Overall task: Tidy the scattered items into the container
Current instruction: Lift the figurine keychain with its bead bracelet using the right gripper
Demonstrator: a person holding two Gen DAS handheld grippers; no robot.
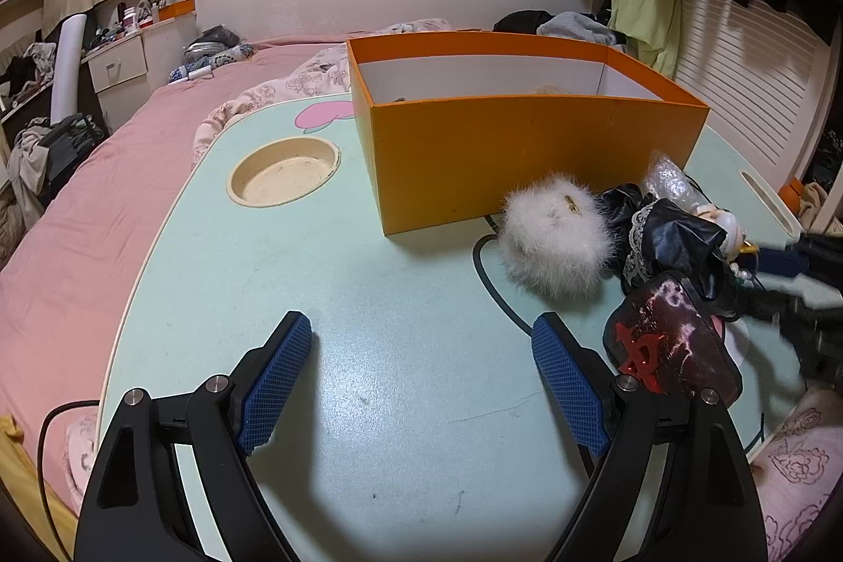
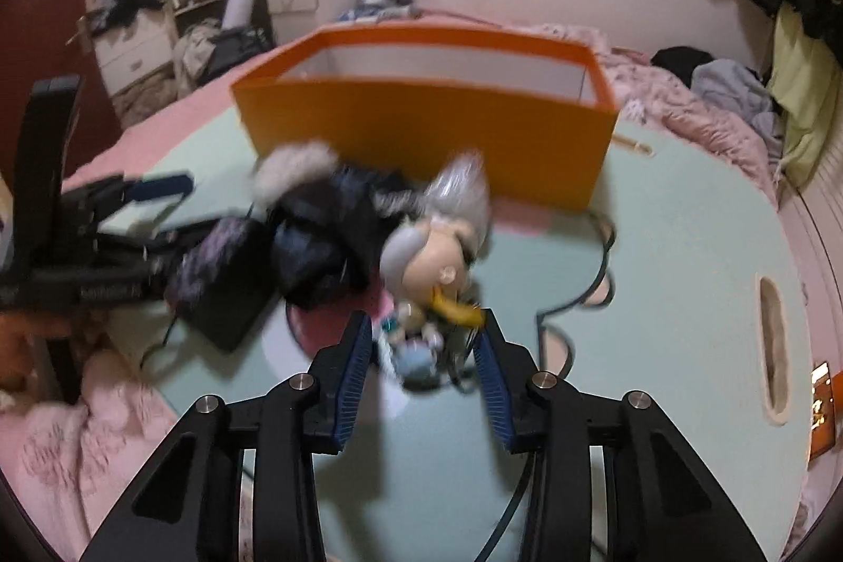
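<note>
An orange box (image 1: 527,151) (image 2: 421,130) stands open on the mint table (image 1: 369,272). In front of it lie a white fluffy ball (image 1: 553,240) (image 2: 295,172), black lace-trimmed cloth (image 1: 664,235) (image 2: 321,246), crinkled clear plastic (image 1: 669,177) and a black pouch with a red charm (image 1: 669,341) (image 2: 221,277). My right gripper (image 2: 424,319) is shut on a small grey-haired doll (image 2: 437,246), its body between the blue pads; the picture is blurred. My left gripper (image 1: 421,325) is open over bare table, left of the pouch, holding nothing.
A round cup recess (image 1: 284,175) sits in the table left of the box. A slot handle (image 2: 774,351) is cut near the table's right edge. A black cable (image 1: 484,272) runs under the pile. A pink bed (image 1: 79,219) surrounds the table.
</note>
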